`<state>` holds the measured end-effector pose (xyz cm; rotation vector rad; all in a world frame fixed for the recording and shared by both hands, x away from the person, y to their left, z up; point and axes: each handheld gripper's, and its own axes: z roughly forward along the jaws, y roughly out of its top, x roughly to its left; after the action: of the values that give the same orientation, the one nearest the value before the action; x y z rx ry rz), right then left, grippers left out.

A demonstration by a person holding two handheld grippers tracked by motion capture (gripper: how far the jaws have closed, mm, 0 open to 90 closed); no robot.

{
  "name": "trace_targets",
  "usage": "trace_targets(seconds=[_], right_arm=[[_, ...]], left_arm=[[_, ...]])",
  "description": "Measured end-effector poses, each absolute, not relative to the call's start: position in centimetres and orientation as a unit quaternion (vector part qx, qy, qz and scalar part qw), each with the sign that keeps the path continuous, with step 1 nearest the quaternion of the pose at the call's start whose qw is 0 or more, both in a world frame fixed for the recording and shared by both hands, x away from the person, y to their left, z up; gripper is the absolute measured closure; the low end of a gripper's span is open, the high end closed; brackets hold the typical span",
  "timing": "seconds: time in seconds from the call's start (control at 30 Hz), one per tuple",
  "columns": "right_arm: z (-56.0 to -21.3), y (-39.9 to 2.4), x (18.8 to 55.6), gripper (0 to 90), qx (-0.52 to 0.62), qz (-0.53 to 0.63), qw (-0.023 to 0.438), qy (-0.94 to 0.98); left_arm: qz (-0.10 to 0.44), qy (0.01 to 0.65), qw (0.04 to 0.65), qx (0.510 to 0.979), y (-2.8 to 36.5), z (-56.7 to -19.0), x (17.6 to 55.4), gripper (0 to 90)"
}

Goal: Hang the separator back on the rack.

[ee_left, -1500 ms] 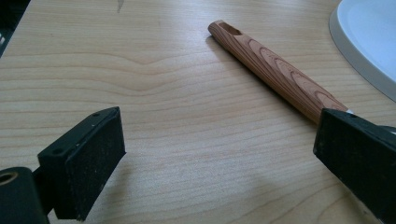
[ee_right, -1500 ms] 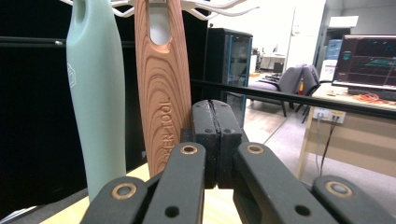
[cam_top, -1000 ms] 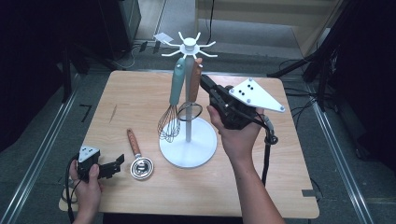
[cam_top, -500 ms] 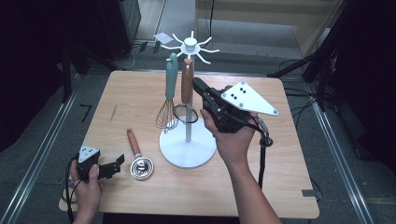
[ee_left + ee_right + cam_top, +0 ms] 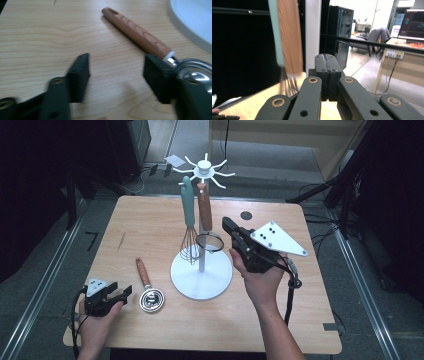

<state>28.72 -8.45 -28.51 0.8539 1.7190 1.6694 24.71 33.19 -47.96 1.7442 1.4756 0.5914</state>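
Note:
A white utensil stand (image 5: 201, 276) rises mid-table, with a teal-handled whisk (image 5: 188, 215) and a wooden-handled ring utensil (image 5: 204, 210) hanging from its hooks. My right gripper (image 5: 227, 225) is held just right of the pole, jaws shut on nothing (image 5: 325, 58), with the wooden handle (image 5: 289, 35) and the teal handle (image 5: 273, 32) close ahead. A wooden-handled metal scoop (image 5: 147, 289) lies on the table. My left gripper (image 5: 124, 293) rests beside its metal head (image 5: 197, 72). Its jaws (image 5: 116, 72) have just been closing, still stand apart, and have bare wood between them.
The wooden table (image 5: 150, 227) has a dark round hole (image 5: 245, 215) at the back right. Dark floor and metal rails surround it. Cables trail from both grippers off the front edge.
My left gripper's jaws have narrowed. My right gripper has dropped a little and drawn back to the right of the hanging handles.

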Motion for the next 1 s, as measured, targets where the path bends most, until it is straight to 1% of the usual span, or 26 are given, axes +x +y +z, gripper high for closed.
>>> trace_targets(seconds=[0.03,0.07,0.17,0.23,0.3,0.4,0.47,0.6,0.77,0.9,0.97,1.0], right_arm=[[-29.0,-8.7,28.6,90.0,0.323,0.625,0.295,0.647],[-29.4,-9.0,28.6,90.0,0.325,0.622,0.294,0.649],[-31.3,-9.8,28.3,90.0,0.334,0.611,0.287,0.658],[-32.4,-10.2,28.0,90.0,0.341,0.604,0.281,0.663],[-33.9,-10.7,27.7,86.6,0.349,0.596,0.268,0.671],[-36.0,-11.2,27.2,86.0,0.354,0.577,0.26,0.688],[-37.4,-11.7,26.9,86.0,0.363,0.566,0.253,0.696],[-40.2,-12.8,26.3,84.6,0.384,0.548,0.24,0.703],[-42.8,-13.9,25.7,81.6,0.406,0.531,0.227,0.709],[-44.4,-14.4,25.4,74.2,0.421,0.519,0.223,0.71],[-45.2,-14.5,25.2,68.6,0.43,0.516,0.213,0.709],[-45.4,-14.4,25.1,68.0,0.432,0.512,0.211,0.712]], left_arm=[[0.222,0.574,0.386,0.687,33.1,-47.9,24.7,59.1],[0.217,0.57,0.39,0.69,33.0,-48.0,24.7,64.4],[0.195,0.557,0.393,0.705,32.6,-48.2,24.8,76.0],[0.184,0.551,0.398,0.71,32.4,-48.2,24.8,81.4],[0.18,0.546,0.401,0.713,32.3,-48.2,24.7,84.1],[0.164,0.537,0.407,0.72,32.1,-48.1,24.7,85.3],[0.153,0.532,0.412,0.724,31.9,-48.1,24.7,84.5],[0.141,0.522,0.416,0.731,31.5,-48.1,24.5,81.3],[0.131,0.515,0.413,0.74,30.9,-48.2,24.4,77.5],[0.123,0.511,0.41,0.746,30.6,-48.4,24.3,74.5],[0.117,0.51,0.405,0.75,30.6,-48.5,24.4,72.4],[0.118,0.51,0.402,0.751,30.5,-48.6,24.4,71.9]])
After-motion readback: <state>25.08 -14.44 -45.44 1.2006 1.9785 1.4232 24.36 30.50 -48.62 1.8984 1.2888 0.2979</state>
